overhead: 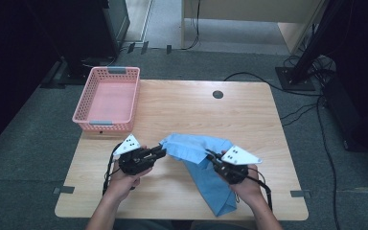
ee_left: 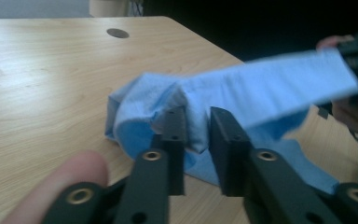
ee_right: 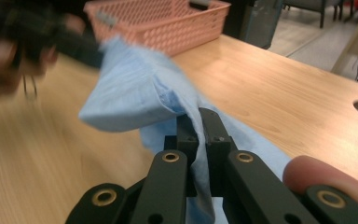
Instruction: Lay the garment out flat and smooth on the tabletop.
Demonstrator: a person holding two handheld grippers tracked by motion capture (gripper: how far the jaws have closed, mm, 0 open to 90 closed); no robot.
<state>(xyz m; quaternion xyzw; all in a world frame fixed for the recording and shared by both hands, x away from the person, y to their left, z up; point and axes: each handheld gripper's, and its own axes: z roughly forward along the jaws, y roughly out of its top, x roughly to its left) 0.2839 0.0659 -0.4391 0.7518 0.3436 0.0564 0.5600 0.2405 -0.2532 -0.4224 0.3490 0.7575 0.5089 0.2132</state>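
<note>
Stretching between both tongs (overhead: 160,152) (overhead: 210,155): blue cloth (overhead: 196,148).

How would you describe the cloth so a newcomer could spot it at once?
Start at the wooden table and move to its near edge, between the person's two hands. The blue cloth lies crumpled there, a soft light-blue fabric, unlike the rigid pink basket at the far left corner.

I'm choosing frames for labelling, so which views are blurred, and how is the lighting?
High view: sharp, table evenly lit, surroundings dark. Left gripper view: the blue cloth smears toward the right edge; its tongs are crisp. Right gripper view: the far hand and pink basket are blurred.
</note>
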